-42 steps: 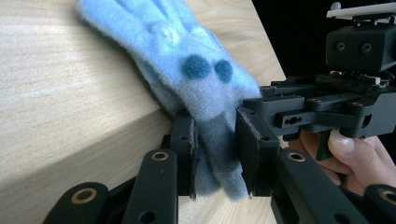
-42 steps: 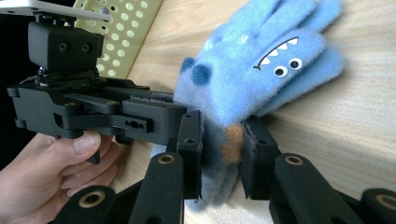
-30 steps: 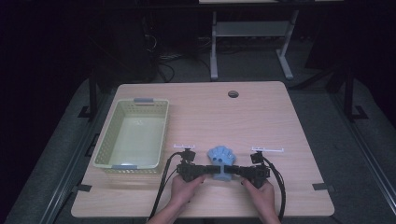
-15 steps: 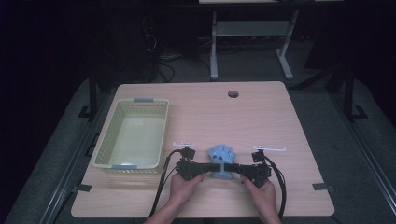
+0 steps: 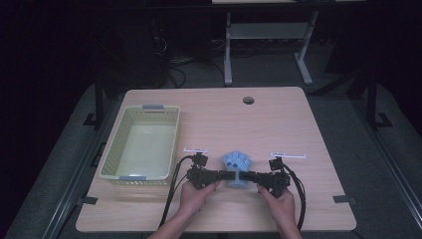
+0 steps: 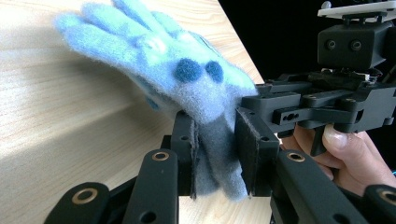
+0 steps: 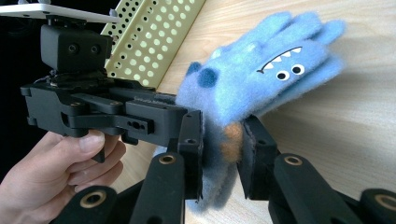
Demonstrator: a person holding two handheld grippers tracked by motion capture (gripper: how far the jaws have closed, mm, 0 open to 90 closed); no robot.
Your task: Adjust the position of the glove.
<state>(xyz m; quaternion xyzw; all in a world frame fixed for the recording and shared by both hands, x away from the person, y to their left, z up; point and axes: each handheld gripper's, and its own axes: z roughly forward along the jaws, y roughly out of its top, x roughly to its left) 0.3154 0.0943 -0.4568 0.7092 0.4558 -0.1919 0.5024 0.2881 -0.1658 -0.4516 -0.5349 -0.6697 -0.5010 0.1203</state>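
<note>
A fuzzy light-blue glove (image 5: pixel 238 164) with a monster face and dark-blue ears is held just above the table near its front edge, fingers pointing away from me. My left gripper (image 5: pixel 225 176) comes in from the left and is shut on the glove's grey cuff (image 6: pixel 219 154). My right gripper (image 5: pixel 249 176) comes in from the right and is shut on the same cuff (image 7: pixel 224 140). The two grippers face each other, tips almost meeting. In the right gripper view the glove's face (image 7: pixel 282 65) is turned up.
A pale yellow-green perforated basket (image 5: pixel 115 158) stands empty at the table's left, close to my left hand. A round cable hole (image 5: pixel 248 100) lies at the table's back. Cables trail from both grippers toward the front edge (image 5: pixel 214 230).
</note>
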